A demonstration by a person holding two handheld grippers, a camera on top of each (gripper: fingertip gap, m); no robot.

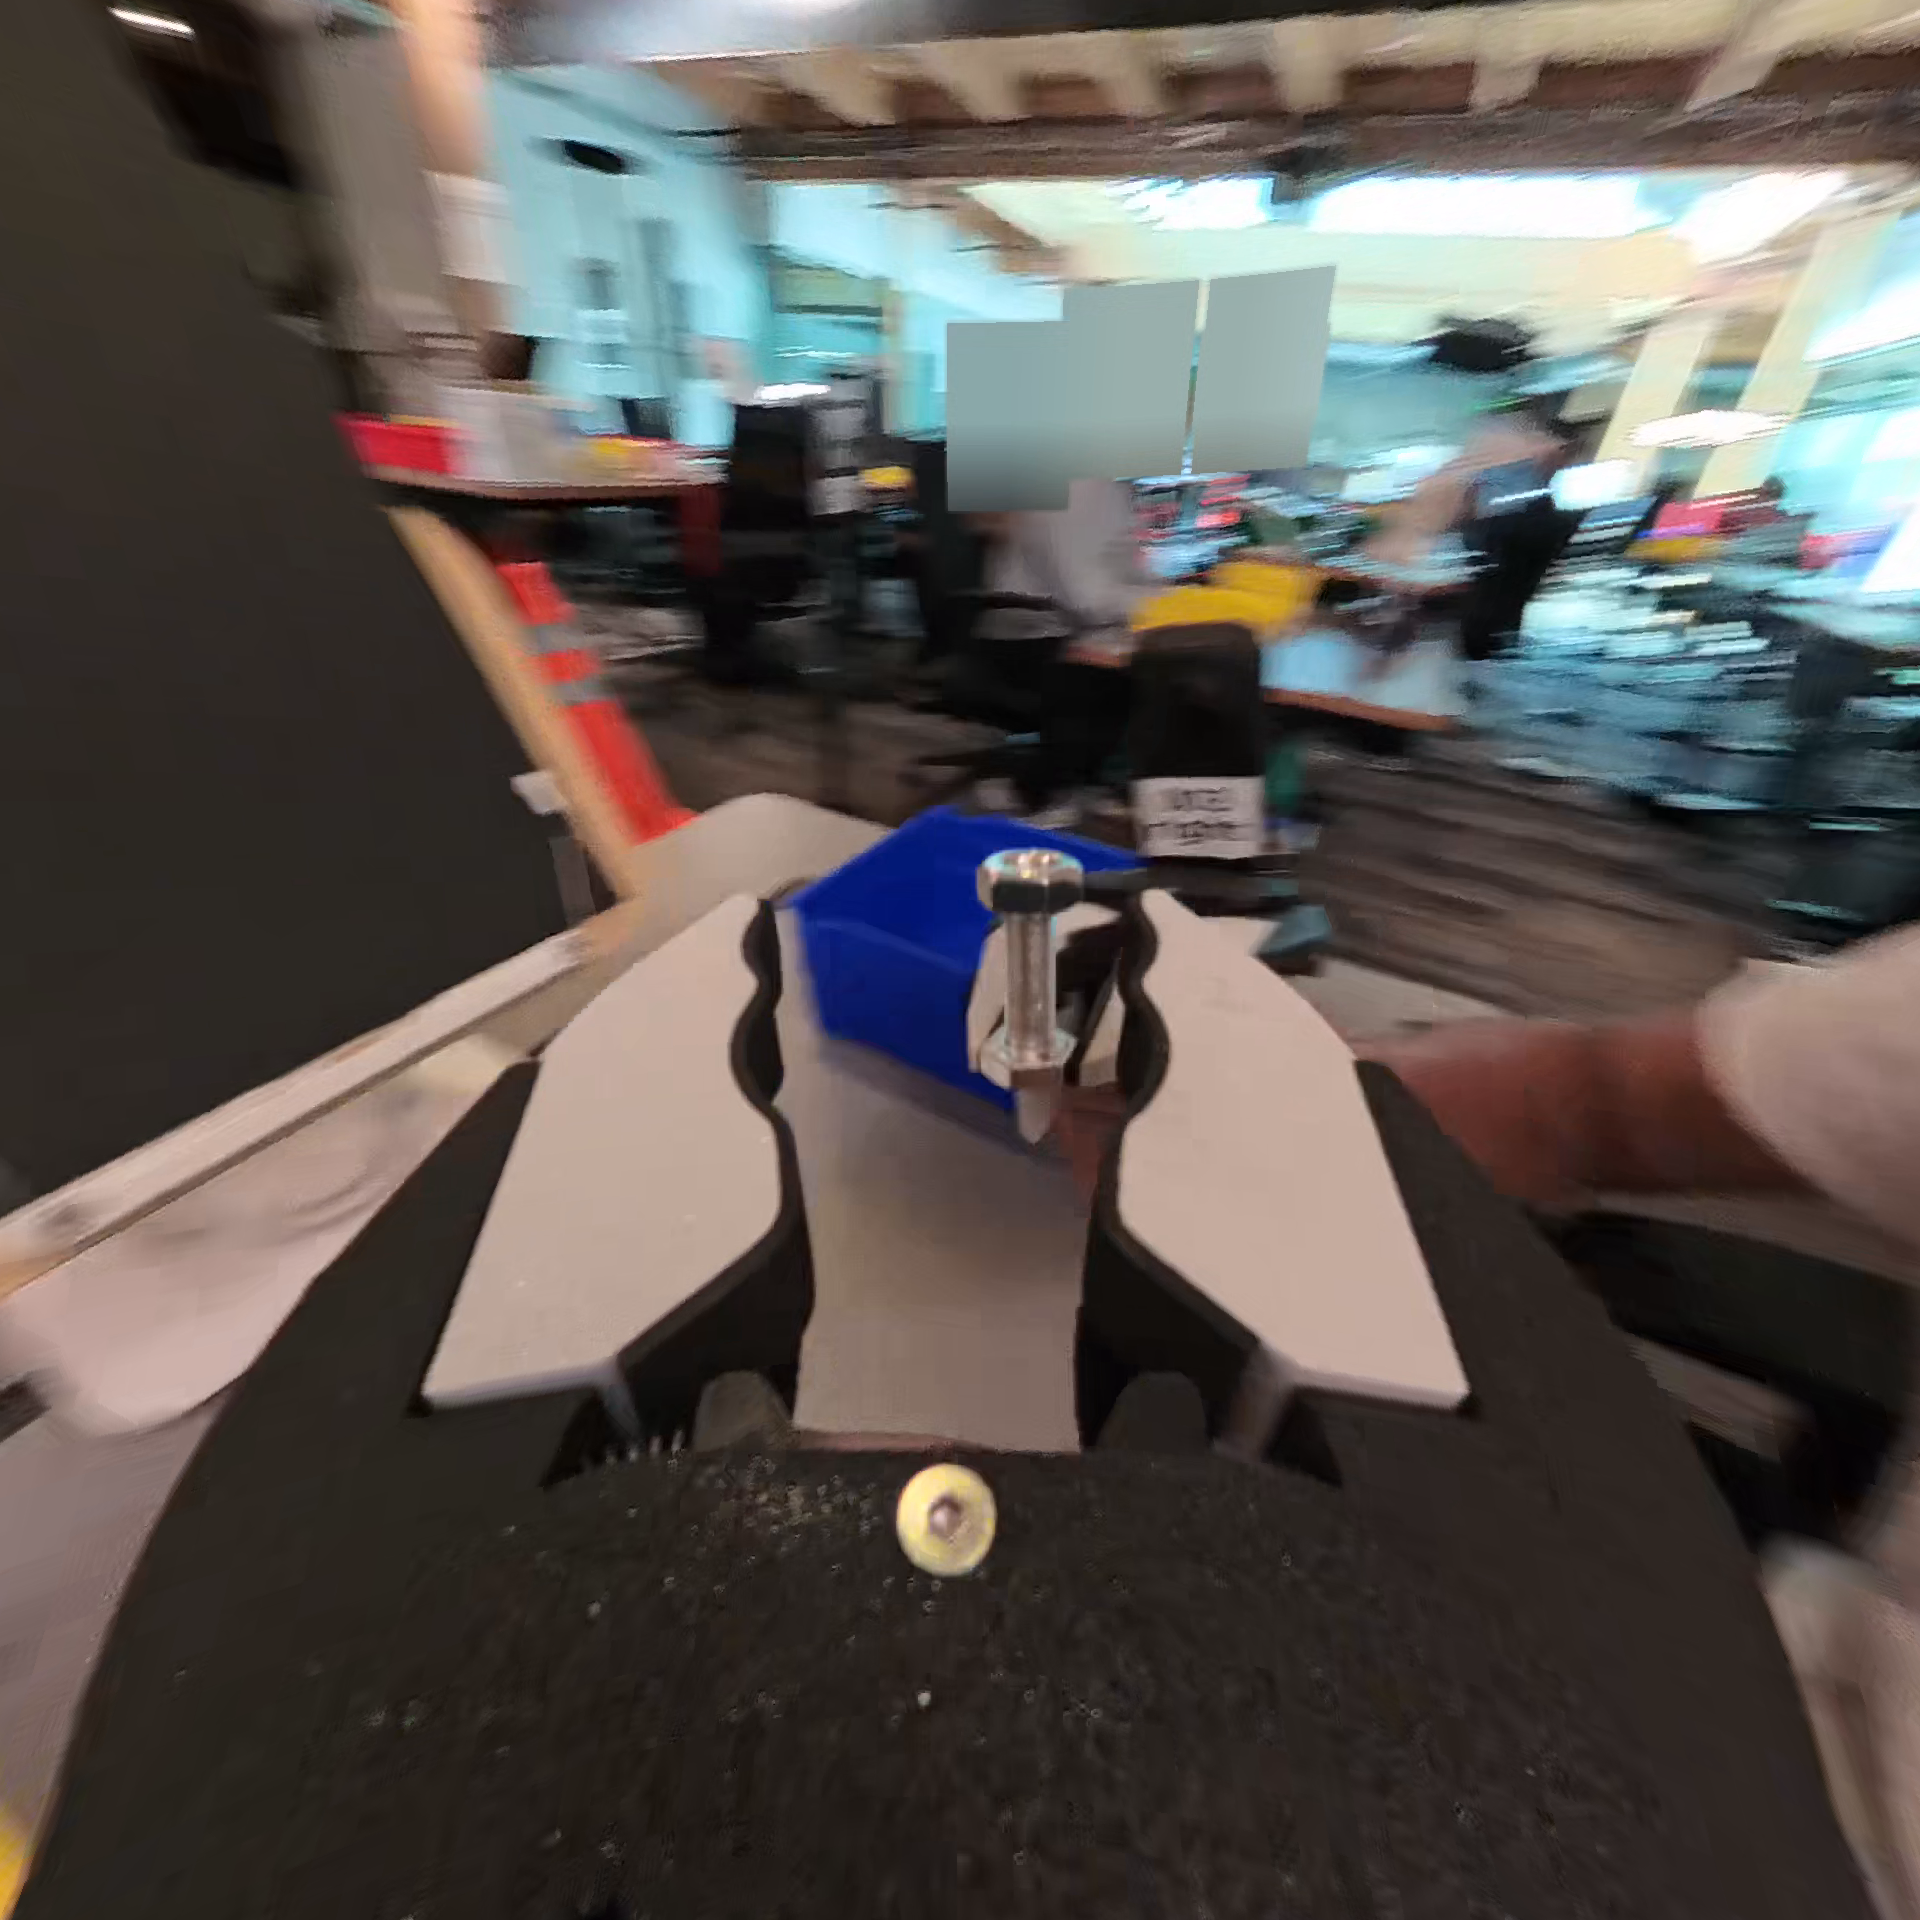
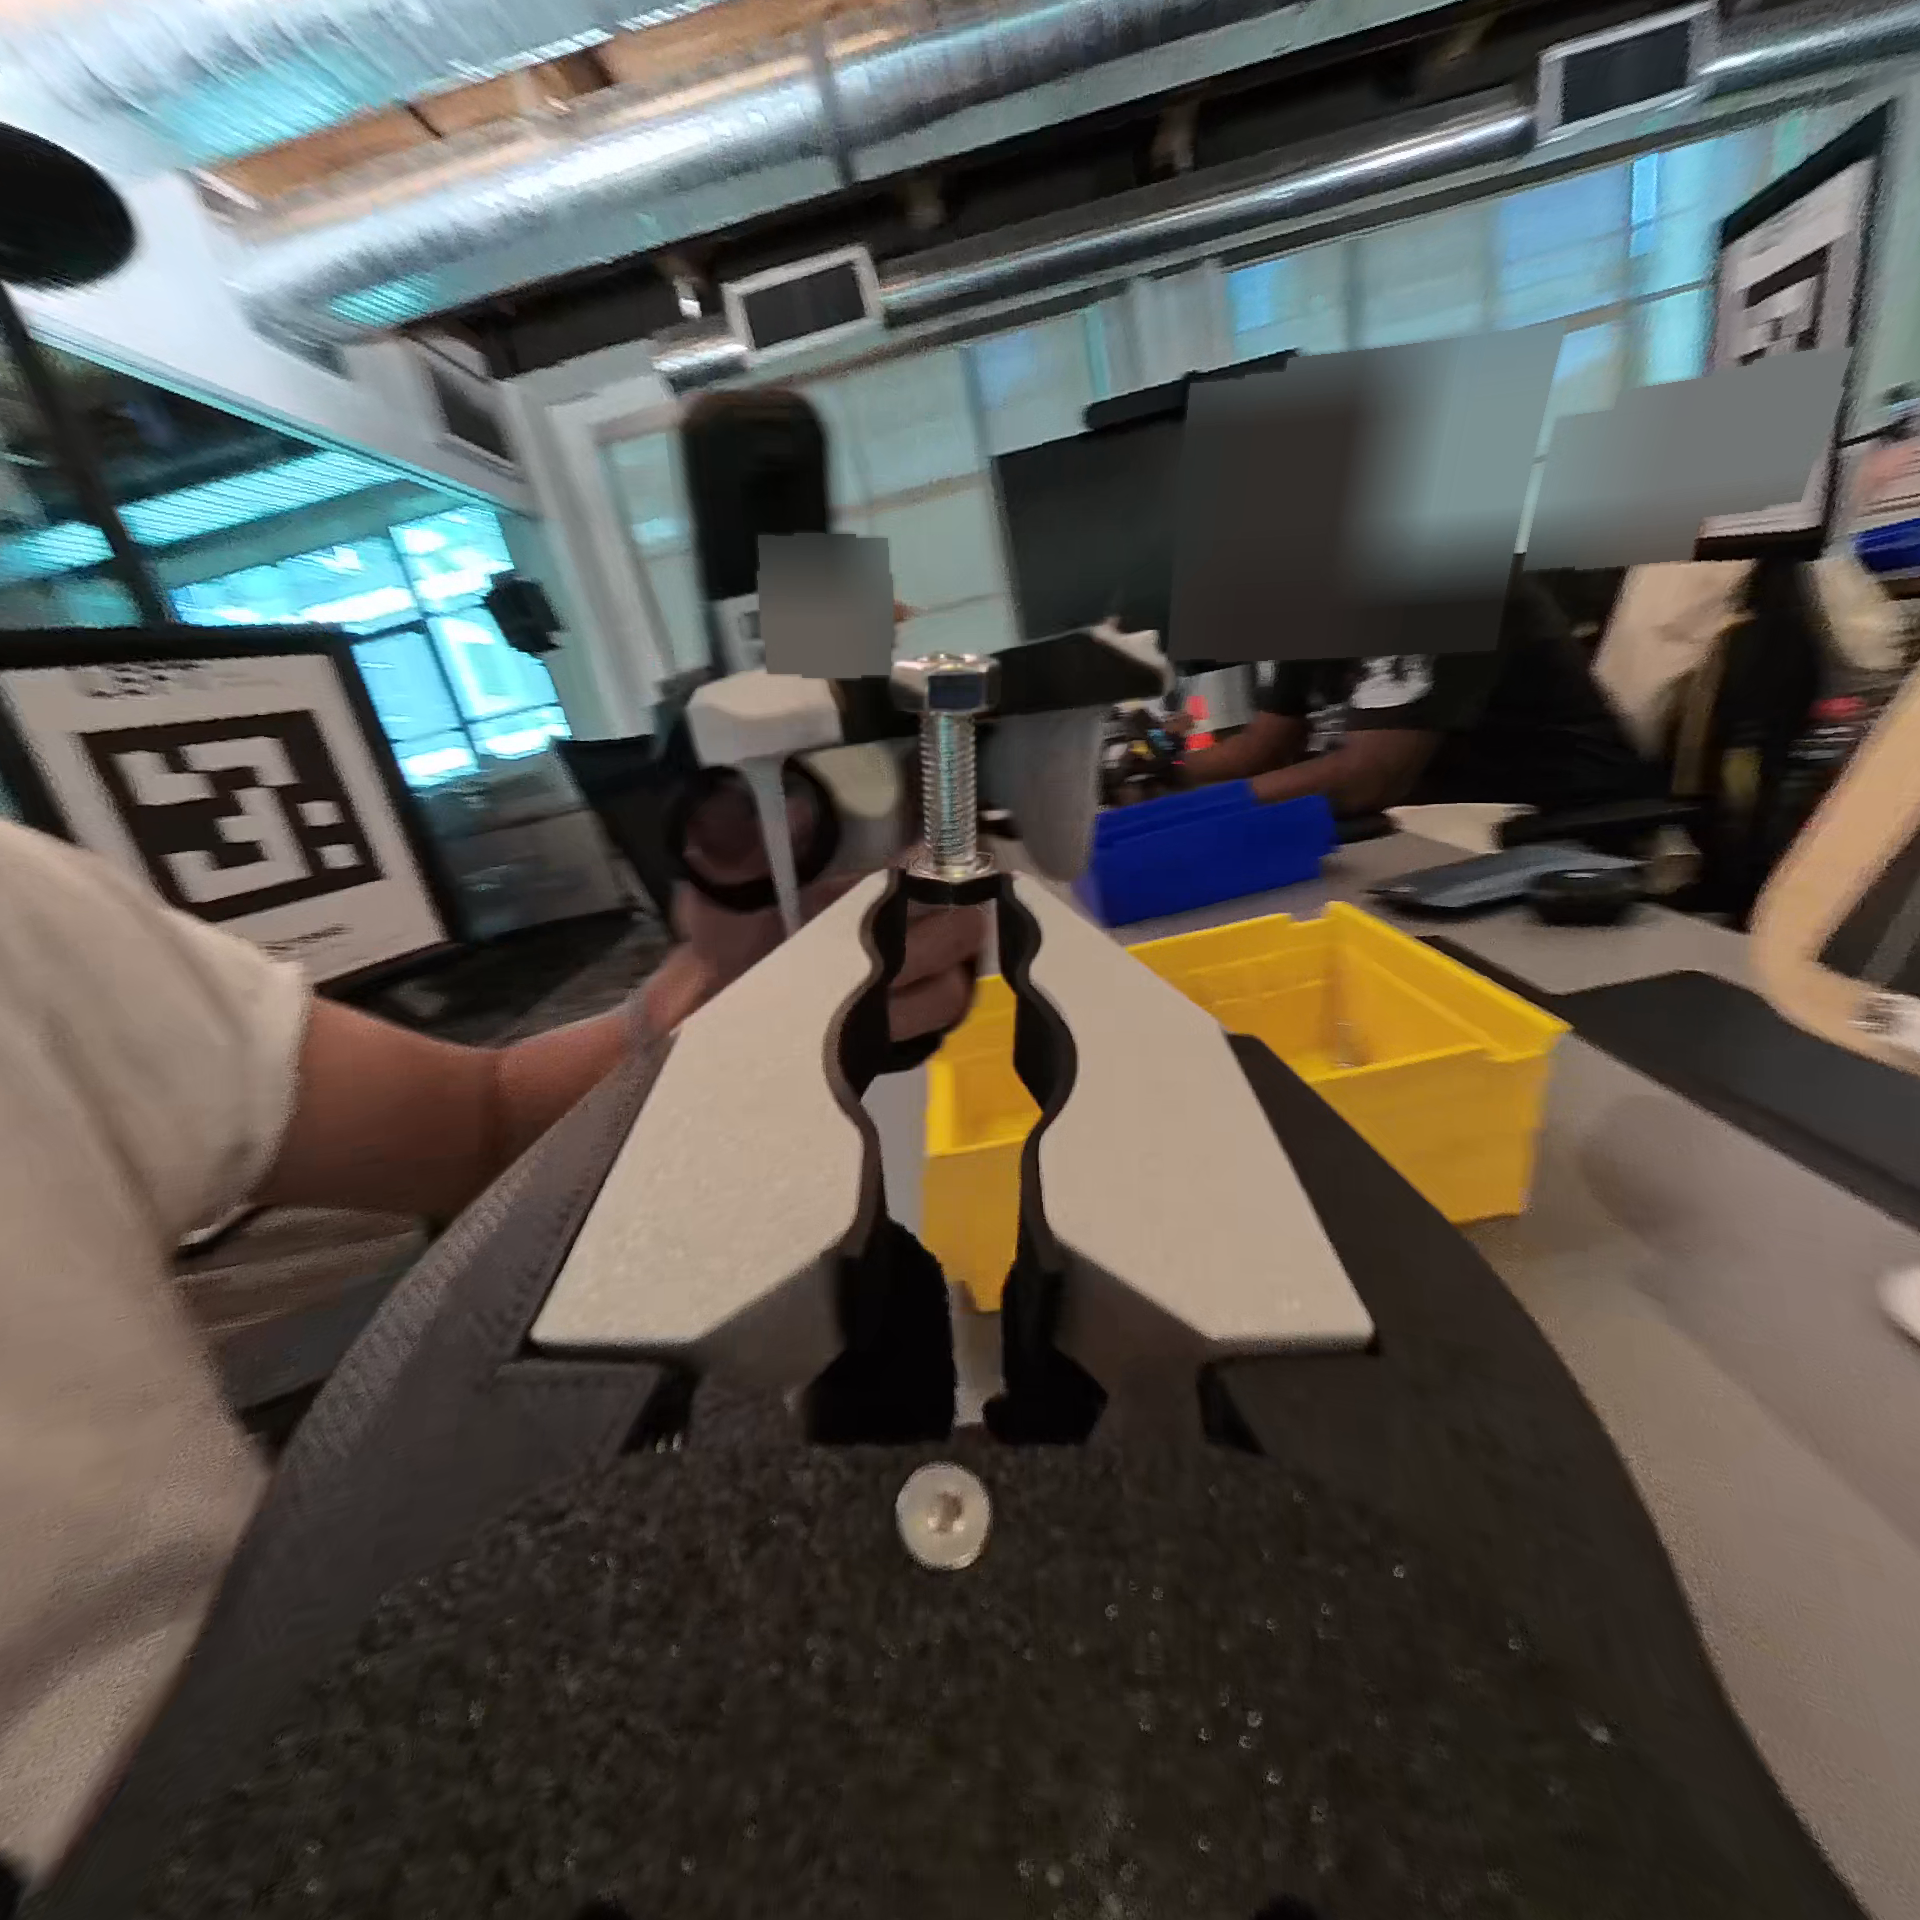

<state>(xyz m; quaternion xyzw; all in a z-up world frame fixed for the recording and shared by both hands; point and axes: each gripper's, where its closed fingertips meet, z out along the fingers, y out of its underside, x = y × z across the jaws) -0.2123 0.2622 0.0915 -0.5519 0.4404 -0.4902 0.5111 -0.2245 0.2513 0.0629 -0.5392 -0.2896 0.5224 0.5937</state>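
Bolt, silver, threaded steel with a hex head point(image 2: 951, 769), stands upright out of my right gripper point(image 2: 951, 891), whose tips pinch the silver nut point(image 2: 948, 864) at its lower end. My left gripper point(image 1: 951, 971) (spread wide) has the bolt just inside its right finger point(image 1: 1195, 1039), not clamped.

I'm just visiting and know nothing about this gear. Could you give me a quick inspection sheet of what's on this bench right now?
Surface: grey table, partly covered by a dark mat.
Main things: silver bolt with a nut, upright; yellow bin; blue bin.
Clutter: dark flat item behind the yellow bin.
Grippers: right gripper clamps the bolt at its nut; left gripper is wide open around the bolt's head.
Cables: nothing seen.
Surroundings: blurred workshop, people at benches, orange cone.
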